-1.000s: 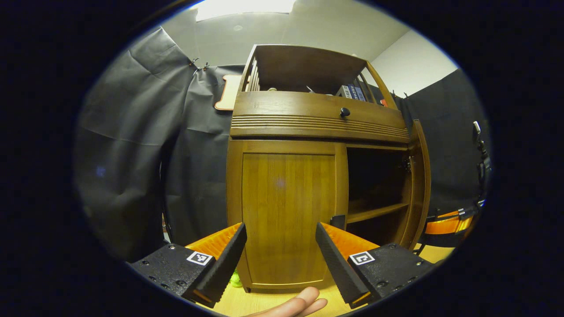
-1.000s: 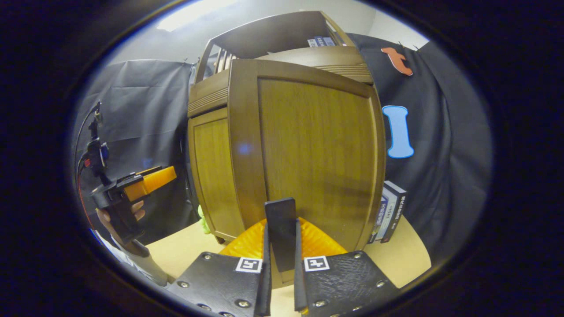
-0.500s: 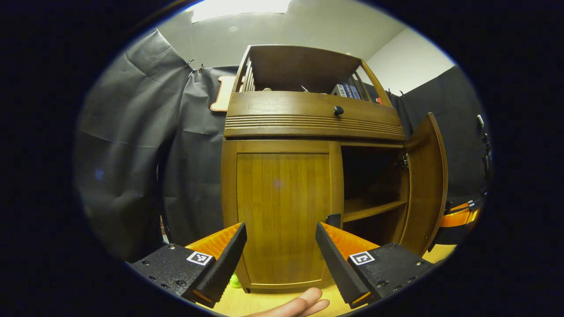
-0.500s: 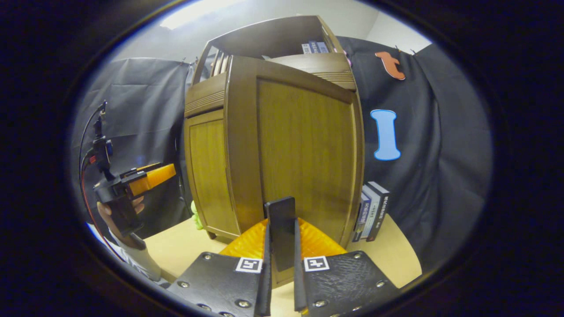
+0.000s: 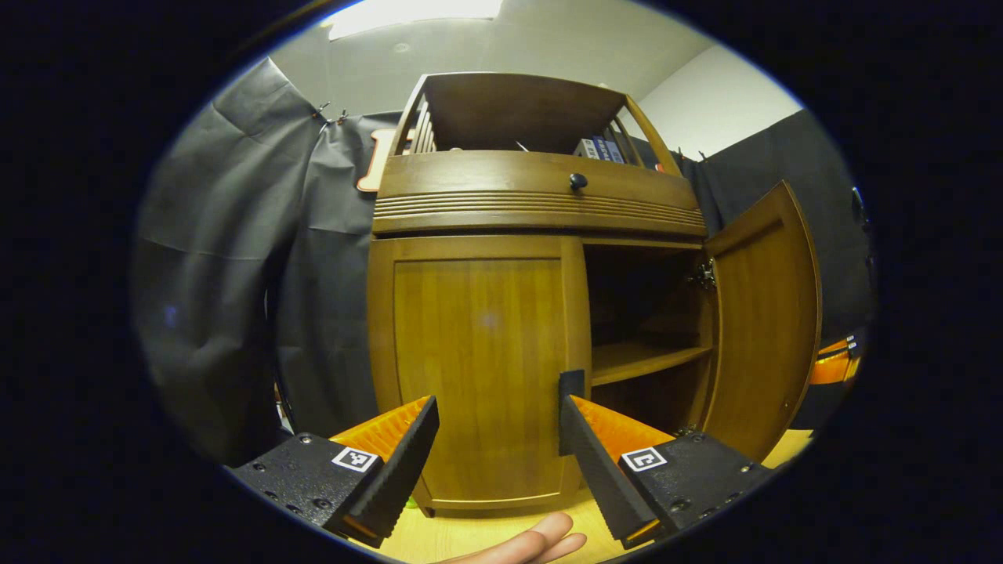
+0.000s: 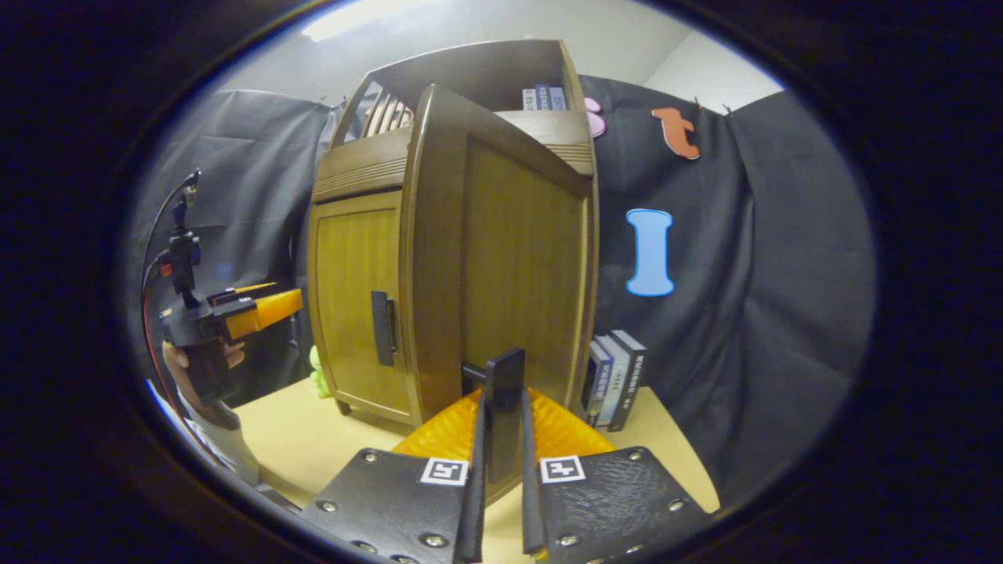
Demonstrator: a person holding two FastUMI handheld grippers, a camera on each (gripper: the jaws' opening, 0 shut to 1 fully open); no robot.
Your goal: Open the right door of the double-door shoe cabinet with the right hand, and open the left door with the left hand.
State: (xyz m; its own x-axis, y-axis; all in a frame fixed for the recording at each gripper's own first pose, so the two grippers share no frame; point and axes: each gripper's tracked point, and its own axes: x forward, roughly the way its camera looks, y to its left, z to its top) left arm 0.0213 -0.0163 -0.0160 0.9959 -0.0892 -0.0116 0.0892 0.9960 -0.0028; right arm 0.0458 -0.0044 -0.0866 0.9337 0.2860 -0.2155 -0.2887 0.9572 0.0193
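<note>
Gripping right door (image 6: 509, 258) handle (image 6: 504, 407) with my right gripper (image 6: 501, 501); left gripper (image 5: 497, 454) released facing shut left door (image 5: 482, 360); book labels unreadable.

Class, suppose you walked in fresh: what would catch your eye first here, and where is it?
The wooden shoe cabinet dominates, its right door swung wide, showing a bare shelf. The right hand-held gripper clamps that door's handle. The left door is shut, with the open left hand-held gripper before it.
</note>
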